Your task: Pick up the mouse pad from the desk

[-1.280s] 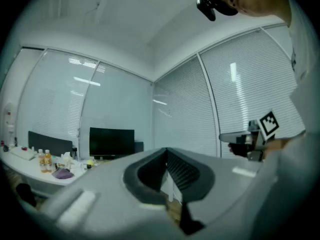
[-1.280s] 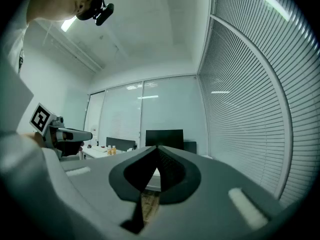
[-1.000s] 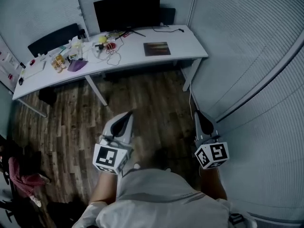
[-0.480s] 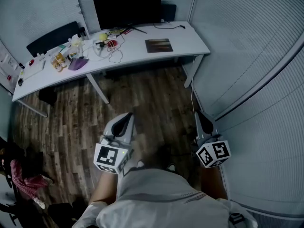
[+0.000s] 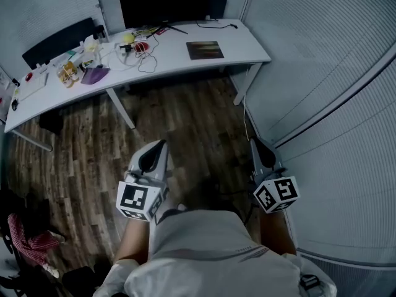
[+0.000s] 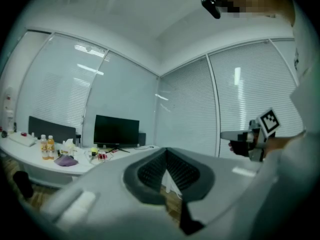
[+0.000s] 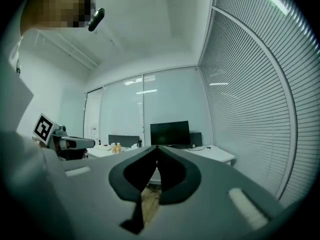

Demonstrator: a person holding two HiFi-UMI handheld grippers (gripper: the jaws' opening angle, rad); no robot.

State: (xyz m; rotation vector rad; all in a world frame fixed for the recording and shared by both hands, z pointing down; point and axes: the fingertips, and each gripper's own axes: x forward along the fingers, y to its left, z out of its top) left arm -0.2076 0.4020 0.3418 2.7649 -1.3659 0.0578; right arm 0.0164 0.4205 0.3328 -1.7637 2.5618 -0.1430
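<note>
My left gripper (image 5: 159,147), right gripper (image 5: 254,146): jaws pressed together, nothing between, both level over floor (image 5: 185,122). Pad (image 5: 205,49) lay flat on desk (image 5: 244,51), toward right end, well apart from me. Risks, as I judged: shut jaws would only shove flat pad; cable (image 5: 216,24) behind might snag

Dim, bluish head view; brighter gripper views, strip-light glare on pale glass partition wall (image 6: 65,94), fisheye-bent edges, blurred foreground.
</note>
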